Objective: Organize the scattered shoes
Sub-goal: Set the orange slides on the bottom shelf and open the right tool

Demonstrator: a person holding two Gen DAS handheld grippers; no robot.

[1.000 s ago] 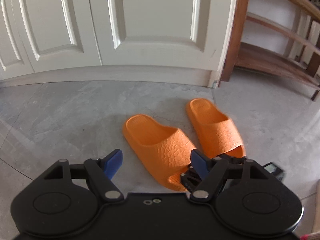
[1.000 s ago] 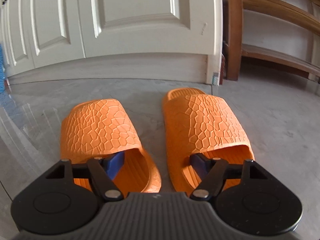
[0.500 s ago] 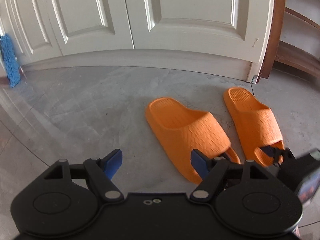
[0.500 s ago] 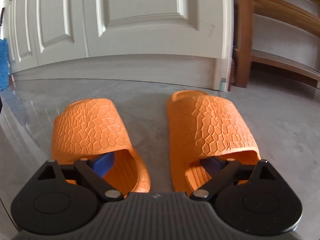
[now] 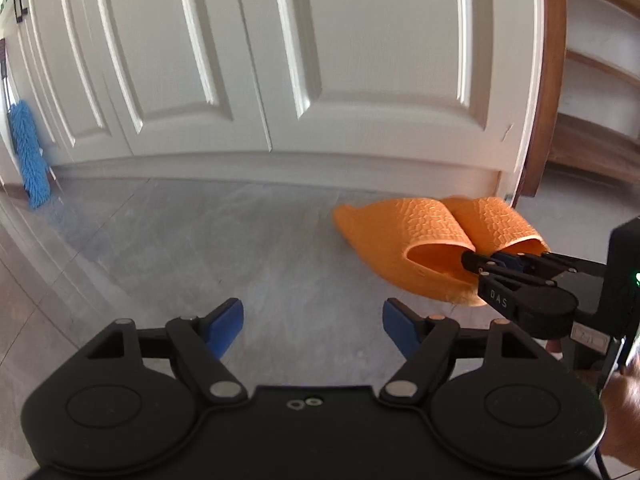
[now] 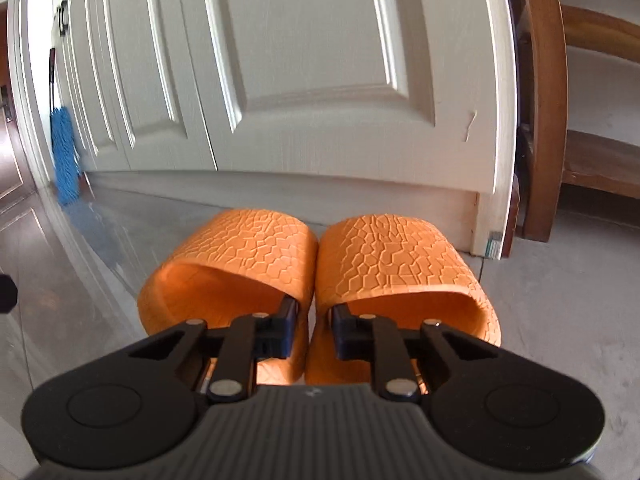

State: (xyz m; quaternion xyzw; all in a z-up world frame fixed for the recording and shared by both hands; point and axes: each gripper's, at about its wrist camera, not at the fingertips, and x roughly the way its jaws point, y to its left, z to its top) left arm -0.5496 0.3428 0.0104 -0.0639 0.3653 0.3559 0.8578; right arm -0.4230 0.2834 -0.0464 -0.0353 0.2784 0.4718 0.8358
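- White panelled cabinet doors [image 6: 320,80]: we see them fill the upper field in both wrist views, with a plain plinth along the floor.
- Grey stone-look tiled floor [image 5: 200,260]: it spans the lower field of the left wrist view, bare between the left gripper's fingers.
- Brown wooden shelf unit [image 6: 548,120]: it stands at 3 o'clock of the doors, its post just beside the door edge.
- Pair of orange textured rubber slide slippers [image 6: 320,264]: we find them at 12 o'clock of the right gripper, pressed side by side with inner edges touching, toes toward the plinth. In the left wrist view [image 5: 432,236] they lie at 2 o'clock.
- Right gripper [image 6: 314,330]: one finger enters each slipper's opening, and the two are squeezed together, pinching the slippers' adjoining inner walls between the pads.
- Left gripper [image 5: 313,328]: its blue-padded fingers stand spread wide, with nothing between them.
- Blue fluffy duster head [image 5: 28,156]: it hangs at 9 o'clock against the far doors.
- A hand [image 5: 624,408]: partly visible at 4 o'clock, at the picture's edge.
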